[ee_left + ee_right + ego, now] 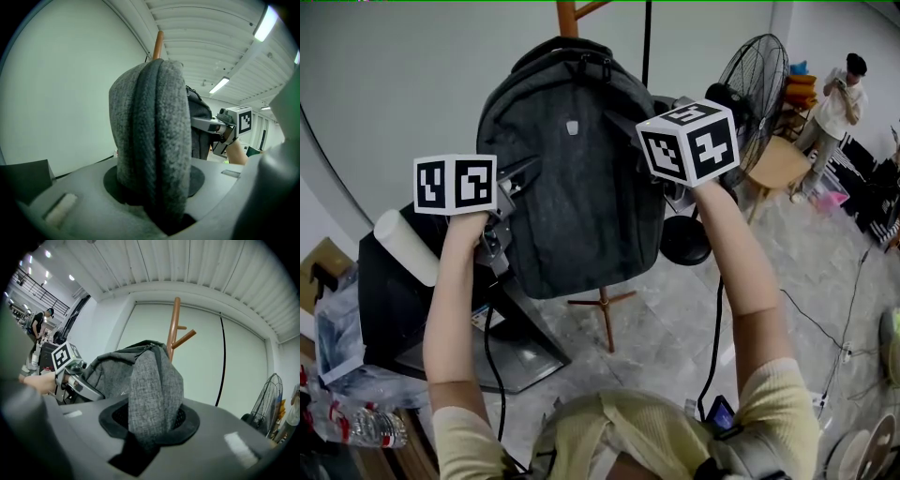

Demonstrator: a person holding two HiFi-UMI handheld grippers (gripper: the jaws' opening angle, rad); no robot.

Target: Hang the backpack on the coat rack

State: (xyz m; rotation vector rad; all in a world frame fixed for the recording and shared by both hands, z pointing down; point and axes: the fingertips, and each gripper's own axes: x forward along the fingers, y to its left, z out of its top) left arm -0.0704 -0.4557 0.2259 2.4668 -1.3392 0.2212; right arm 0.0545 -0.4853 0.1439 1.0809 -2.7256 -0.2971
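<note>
Now: my left gripper (517,183) has jaws nearly closed, pinching a thick fold of the backpack (572,178). My right gripper (661,111) clamps fabric on its other side. The backpack hangs between them, in front of the coat rack (567,17) pole.

The person is stretching both bare forearms up and forward, pale sleeves (778,403) ending near the elbows. The left forearm (450,300) is rising almost straight up the head view, carrying the left gripper (517,178), with its marker cube (456,184) facing the camera and its jaws pointing right into one side of the backpack (572,187). The right forearm (741,272) is slanting up and leftward, carrying the right gripper (654,108), whose cube is tilted and whose jaws are pointing left at the opposite side. Each gripper's jaws are pressing on a thick fold of grey fabric, which is standing up between the pads. The two grippers are facing each other across the pack.
</note>
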